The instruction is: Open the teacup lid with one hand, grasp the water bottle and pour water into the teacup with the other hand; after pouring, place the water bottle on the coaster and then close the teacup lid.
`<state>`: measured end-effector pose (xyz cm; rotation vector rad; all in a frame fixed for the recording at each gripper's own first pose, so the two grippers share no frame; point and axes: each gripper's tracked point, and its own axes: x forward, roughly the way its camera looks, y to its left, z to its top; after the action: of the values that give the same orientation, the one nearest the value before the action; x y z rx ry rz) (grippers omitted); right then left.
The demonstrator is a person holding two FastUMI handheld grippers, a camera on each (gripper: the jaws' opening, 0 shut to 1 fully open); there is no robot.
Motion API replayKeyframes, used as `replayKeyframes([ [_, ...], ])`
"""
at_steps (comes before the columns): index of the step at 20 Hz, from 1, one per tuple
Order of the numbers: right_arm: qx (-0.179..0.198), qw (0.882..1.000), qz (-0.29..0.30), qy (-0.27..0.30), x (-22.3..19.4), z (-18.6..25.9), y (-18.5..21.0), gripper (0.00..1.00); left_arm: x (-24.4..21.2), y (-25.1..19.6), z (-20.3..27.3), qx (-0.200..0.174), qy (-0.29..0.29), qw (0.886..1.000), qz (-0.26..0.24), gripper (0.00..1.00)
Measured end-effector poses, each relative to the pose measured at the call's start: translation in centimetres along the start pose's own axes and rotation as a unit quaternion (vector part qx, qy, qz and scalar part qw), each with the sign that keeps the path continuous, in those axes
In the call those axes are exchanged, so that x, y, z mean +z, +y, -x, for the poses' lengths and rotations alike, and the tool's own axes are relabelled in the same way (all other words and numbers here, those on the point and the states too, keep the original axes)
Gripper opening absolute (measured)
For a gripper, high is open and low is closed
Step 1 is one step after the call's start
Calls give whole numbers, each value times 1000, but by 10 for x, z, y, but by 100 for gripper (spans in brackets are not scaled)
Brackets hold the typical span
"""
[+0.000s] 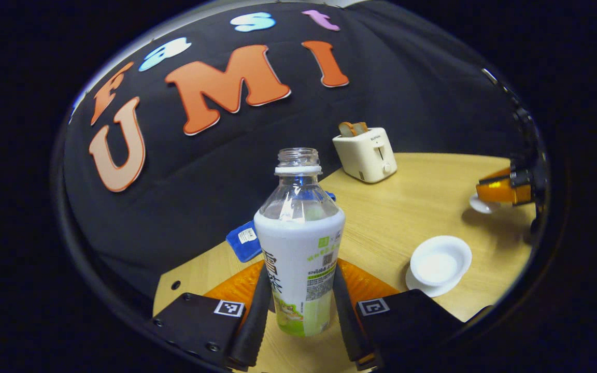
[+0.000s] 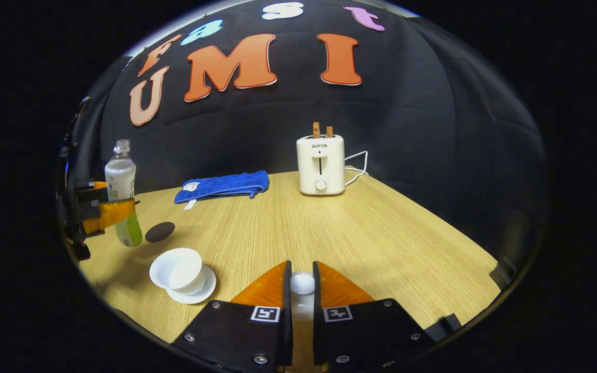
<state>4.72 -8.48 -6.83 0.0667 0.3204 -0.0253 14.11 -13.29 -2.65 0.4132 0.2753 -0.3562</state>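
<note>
In the left gripper view, the left gripper [image 1: 298, 311] is clamped on the water bottle [image 1: 299, 248], both fingers pressing its labelled sides; the bottle stands upright, uncapped, held at 6 o'clock. The open teacup [image 1: 439, 260] sits on its saucer [image 1: 416, 282] at 4 o'clock, apart from the bottle, with bare tabletop [image 1: 407, 197] between them. At 3 o'clock the right gripper [image 1: 490, 194] holds the lid [image 1: 482, 205] near the tabletop's edge. In the right gripper view, that gripper's fingers are closed on the lid's white knob at 6 o'clock. The dark coaster [image 2: 159, 231] lies at 9 o'clock, just beside the bottle's base. A toaster [image 2: 321, 165] and blue towel [image 2: 223, 186] stand along the far edge, leaving the middle open.
</note>
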Motion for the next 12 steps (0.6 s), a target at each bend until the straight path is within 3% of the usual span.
replayKeyframes([
  [5,1,1000,2,7,-4,-5,1,16,9,29,-23,8,-27,989,147,65],
  [8,-2,1000,1,12,-8,-7,-1,16,-1,58,-41,47,-35,985,164,63],
  [12,-6,1000,3,18,-11,-11,-2,16,-22,67,-65,55,-28,981,183,63],
])
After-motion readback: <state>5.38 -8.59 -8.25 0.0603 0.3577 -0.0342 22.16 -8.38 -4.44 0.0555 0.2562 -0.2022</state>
